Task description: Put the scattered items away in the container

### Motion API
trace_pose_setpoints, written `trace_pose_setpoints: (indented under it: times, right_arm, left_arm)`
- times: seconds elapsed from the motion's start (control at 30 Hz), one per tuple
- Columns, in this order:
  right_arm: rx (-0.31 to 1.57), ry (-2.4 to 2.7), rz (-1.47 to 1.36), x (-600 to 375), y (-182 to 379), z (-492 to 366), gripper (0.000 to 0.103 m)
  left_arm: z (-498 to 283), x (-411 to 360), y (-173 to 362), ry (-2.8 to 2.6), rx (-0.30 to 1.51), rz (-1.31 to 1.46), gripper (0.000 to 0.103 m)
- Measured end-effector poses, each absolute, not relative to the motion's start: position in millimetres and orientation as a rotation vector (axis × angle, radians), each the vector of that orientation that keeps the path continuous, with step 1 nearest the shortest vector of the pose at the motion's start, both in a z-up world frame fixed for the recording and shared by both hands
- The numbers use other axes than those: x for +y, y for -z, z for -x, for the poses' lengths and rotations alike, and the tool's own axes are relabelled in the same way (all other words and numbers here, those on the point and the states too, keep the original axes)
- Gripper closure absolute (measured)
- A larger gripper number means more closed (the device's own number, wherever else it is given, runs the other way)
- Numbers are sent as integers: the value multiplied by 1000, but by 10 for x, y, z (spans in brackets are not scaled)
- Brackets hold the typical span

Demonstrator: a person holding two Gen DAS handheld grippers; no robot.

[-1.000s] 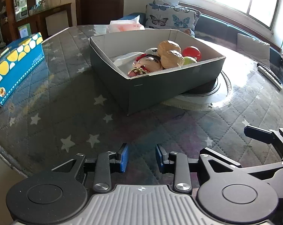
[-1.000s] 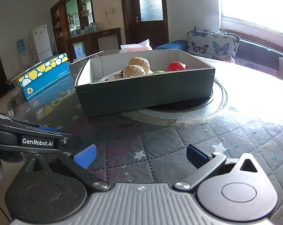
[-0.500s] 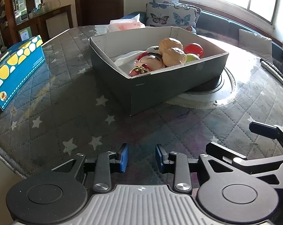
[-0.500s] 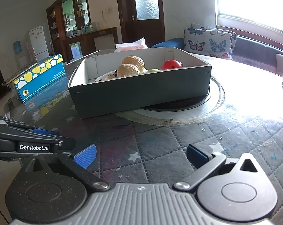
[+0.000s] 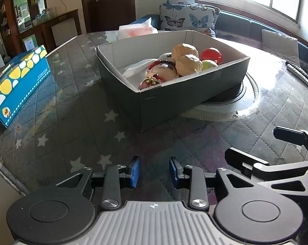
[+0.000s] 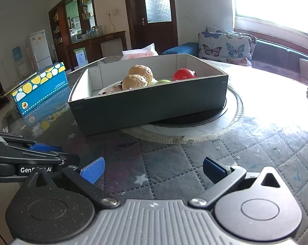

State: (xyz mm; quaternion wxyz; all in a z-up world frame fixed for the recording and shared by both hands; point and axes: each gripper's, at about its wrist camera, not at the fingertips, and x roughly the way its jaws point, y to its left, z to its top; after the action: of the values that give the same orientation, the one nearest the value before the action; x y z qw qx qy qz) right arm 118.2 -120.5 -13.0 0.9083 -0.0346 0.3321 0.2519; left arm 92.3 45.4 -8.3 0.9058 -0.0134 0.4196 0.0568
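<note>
While both tools hang empty above the table (image 5: pixel 76 126), the left-wrist view gives the clearest look into the box (image 5: pixel 174 102): its dark outer wall faces the camera, one corner juts toward it, and the far part sits on a round turntable (image 5: pixel 243 104). Inside lie two tan buns (image 5: pixel 187 61), a red ball (image 5: pixel 212 54), a green ball (image 5: pixel 209 63) against the near wall, a doll (image 5: pixel 164 71) and something white beneath it. The left gripper (image 5: pixel 154 171) is released, its blue pads parted with only tabletop between them; the right tool's dark arms reach in at the right edge. From this view no loose item shows on the cloth, so the task looks near done, and the main risk I judge is a needless reach: a nudge on the jutting corner could slide the box off the turntable or spin it. A blue carton (image 5: pixel 17 85) stands well apart at the left. Seen from the right wrist, the box (image 6: pixel 149 106) is viewed lower, so only the buns (image 6: pixel 137 77), the red ball (image 6: pixel 183 74) and a sliver of green clear the rim. The right gripper (image 6: pixel 154 171) is likewise released and holds nothing, its pads standing wide. Glare from the window washes out the far right of the table (image 6: pixel 256 143), so a stray item there could be missed.
</note>
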Motion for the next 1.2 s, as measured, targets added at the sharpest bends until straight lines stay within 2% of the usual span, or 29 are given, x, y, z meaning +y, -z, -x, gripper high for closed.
trace_pose_setpoints:
  times: [1.2]
  right_arm:
    - [674, -514, 74, -1053, 42, -1489, 0]
  left_arm:
    - [-1160, 552, 8, -210, 849, 76, 70]
